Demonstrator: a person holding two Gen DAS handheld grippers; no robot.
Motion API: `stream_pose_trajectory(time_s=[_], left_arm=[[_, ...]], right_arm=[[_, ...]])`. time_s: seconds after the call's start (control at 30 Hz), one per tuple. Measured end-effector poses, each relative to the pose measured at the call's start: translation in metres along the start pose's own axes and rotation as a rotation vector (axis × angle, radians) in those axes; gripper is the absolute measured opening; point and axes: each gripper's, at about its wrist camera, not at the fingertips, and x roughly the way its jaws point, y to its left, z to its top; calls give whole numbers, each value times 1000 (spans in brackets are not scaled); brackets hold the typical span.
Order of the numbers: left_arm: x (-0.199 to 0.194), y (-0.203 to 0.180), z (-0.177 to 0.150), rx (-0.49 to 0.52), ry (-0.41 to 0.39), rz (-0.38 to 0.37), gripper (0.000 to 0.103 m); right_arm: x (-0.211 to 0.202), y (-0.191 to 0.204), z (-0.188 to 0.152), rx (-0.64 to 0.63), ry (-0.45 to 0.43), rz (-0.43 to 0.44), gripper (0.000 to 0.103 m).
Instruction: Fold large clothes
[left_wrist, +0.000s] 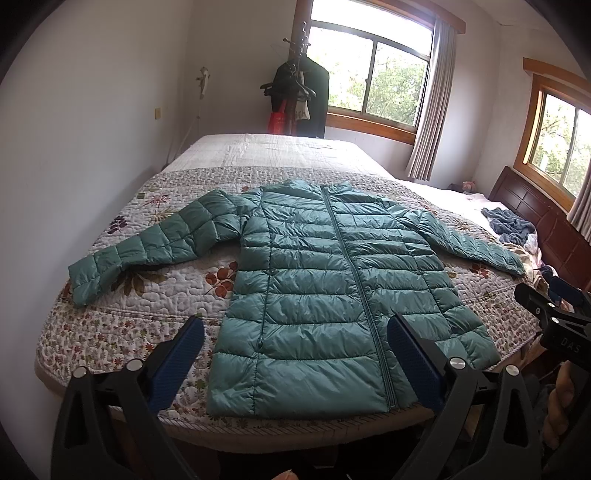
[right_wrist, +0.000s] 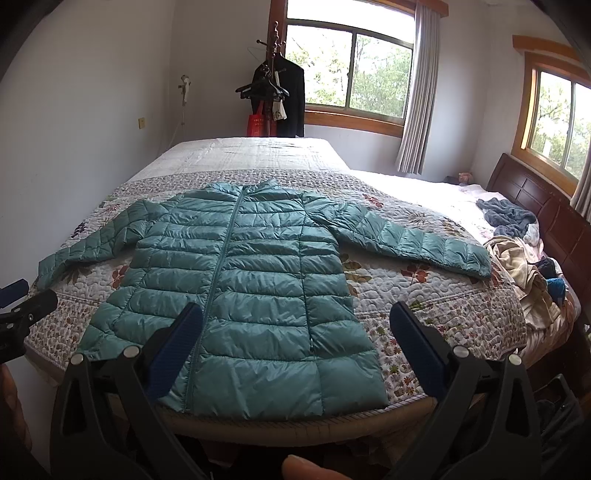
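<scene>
While both claws are hovering just short of jacket hem, left gripper is gaping wide, holding nothing; right gripper likewise spread, empty

Teal puffer jacket is lying flat, zipped, front up on quilted bed, hem at near edge, collar pointing away, sleeves splayed to either side

Judging jacket light, soft, puffy, shell slippery and springing back; pinching at sleeve cuff or hem corner looking best

Beyond jacket's right sleeve, loose clothes pile is sitting by headboard; no containers showing
</scene>
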Motion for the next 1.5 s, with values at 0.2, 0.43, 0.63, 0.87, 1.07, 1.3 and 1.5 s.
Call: stream_pose_trajectory(time_s=[0.2, 0.43, 0.63, 0.87, 1.07, 1.3, 1.5], left_arm=[[0, 0, 0, -2, 2, -1, 99], [13, 0, 2, -9, 18, -14, 99], [34, 7, 11, -25, 33, -43, 99], [74, 5, 29, 31, 18, -177, 99], [117, 1, 53, 40, 75, -227, 99], [149, 5, 74, 9, 76, -333, 99], [170, 19, 92, -41, 61, -394, 99]], right_arm=[[3, -1, 0, 1, 5, 1, 100], [15, -5, 3, 2, 17, -4, 100], [31, -14, 8, 4, 34, -36, 100], [75, -57, 15, 74, 14, 39, 100], [145, -144, 26, 292, 95, 87, 100], [208, -260, 20, 591, 133, 48, 90], [243, -335, -4, 873, 150, 104, 56]])
